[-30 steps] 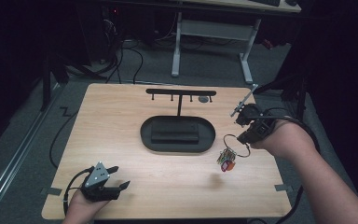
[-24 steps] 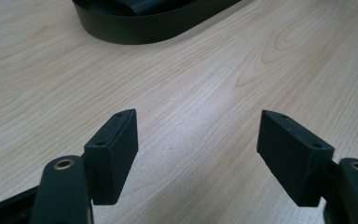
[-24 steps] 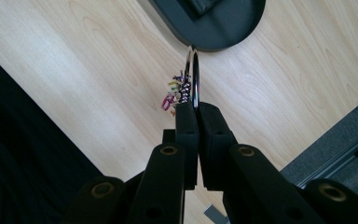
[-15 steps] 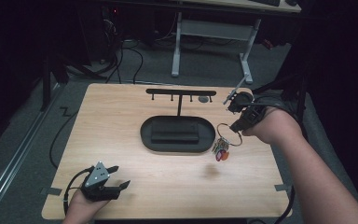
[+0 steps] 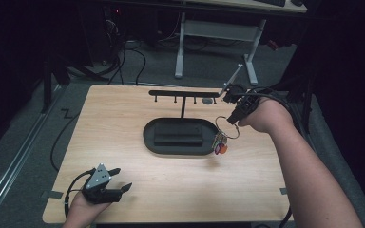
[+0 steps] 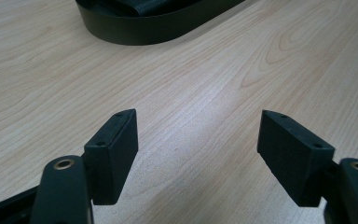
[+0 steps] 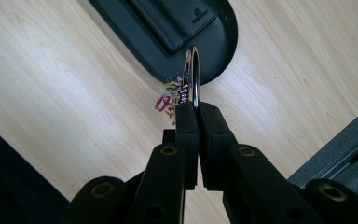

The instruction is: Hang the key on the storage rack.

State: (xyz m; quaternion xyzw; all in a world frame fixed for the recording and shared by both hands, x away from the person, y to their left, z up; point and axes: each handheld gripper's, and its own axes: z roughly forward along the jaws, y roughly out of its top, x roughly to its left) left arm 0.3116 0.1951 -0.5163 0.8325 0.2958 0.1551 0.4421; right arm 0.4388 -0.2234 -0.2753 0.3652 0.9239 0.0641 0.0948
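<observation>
Right gripper view is showing the right tool (image 7: pixel 196 112) pinching a big metal ring (image 7: pixel 193 74) between its black jaws, near the middle of the frame. Little colored keys and tags (image 7: pixel 170 95) are hanging from the ring, just left of the jaw tips. The ring looks hard, thin and shiny, so it is probably slippery and could twist in the grip. The keys look light and are likely swinging loose. Holding the ring itself, and not the dangling bits, seems the best spot.

In the high view, the right tool (image 5: pixel 234 115) is sitting at the right of the frame, over the counter (image 5: pixel 123 142), with the ring (image 5: pixel 228 126) hanging down beside the right end of the dark oval tray (image 5: pixel 149 137). A black rack with small hooks (image 5: pixel 180 93) is standing just behind the tray. The forearm is reaching in from the lower right corner, with the hand bent toward the rack.

The left tool (image 5: pixel 109 185) is resting at the lower left of the counter, jaws spread wide, grasping nothing.
</observation>
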